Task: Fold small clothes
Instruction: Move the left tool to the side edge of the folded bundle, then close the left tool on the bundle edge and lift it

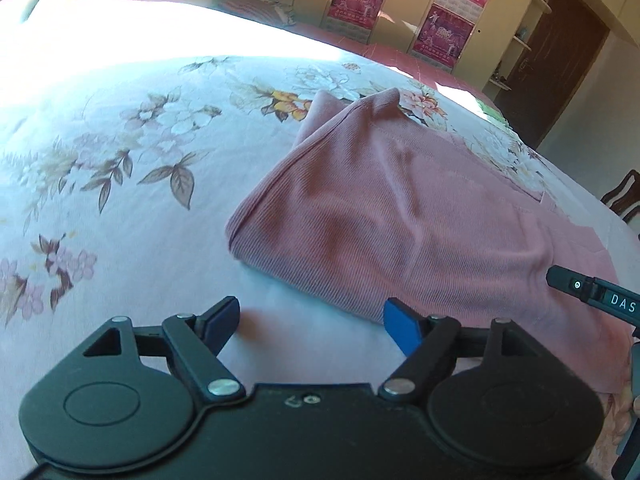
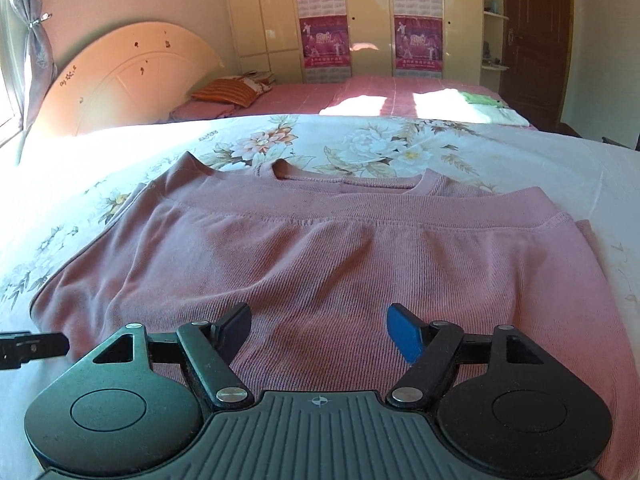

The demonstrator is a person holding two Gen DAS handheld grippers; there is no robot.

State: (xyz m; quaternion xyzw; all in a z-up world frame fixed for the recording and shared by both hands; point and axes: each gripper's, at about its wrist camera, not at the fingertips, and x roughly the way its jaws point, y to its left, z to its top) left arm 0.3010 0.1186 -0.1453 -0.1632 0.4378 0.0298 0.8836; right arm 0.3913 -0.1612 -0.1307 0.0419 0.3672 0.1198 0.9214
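Two grippers are over a bed that is covered with a floral bedsheet (image 1: 120,208), and one pink ribbed garment (image 2: 320,264) lies flat on this sheet, already folded over itself at least once. In the right wrist view, the garment's wide hem band runs across the picture, and behind it another layer with a neckline is visible. The right gripper (image 2: 319,334) is above the near part of the garment with its jaws wide apart and nothing between them; whether its fingers touch the cloth, I cannot tell. In the left wrist view, the left gripper (image 1: 312,326) is near the folded left corner of the garment, also with jaws apart and holding nothing. One blue fingertip (image 1: 402,330) is over the edge of the cloth, the other one is over the bare sheet. Further back there is a second bed with a red cover (image 2: 360,94), an orange striped pillow (image 2: 228,92), a cream wardrobe (image 2: 264,12) with pink posters (image 2: 325,42), and a dark wooden door (image 2: 536,36).
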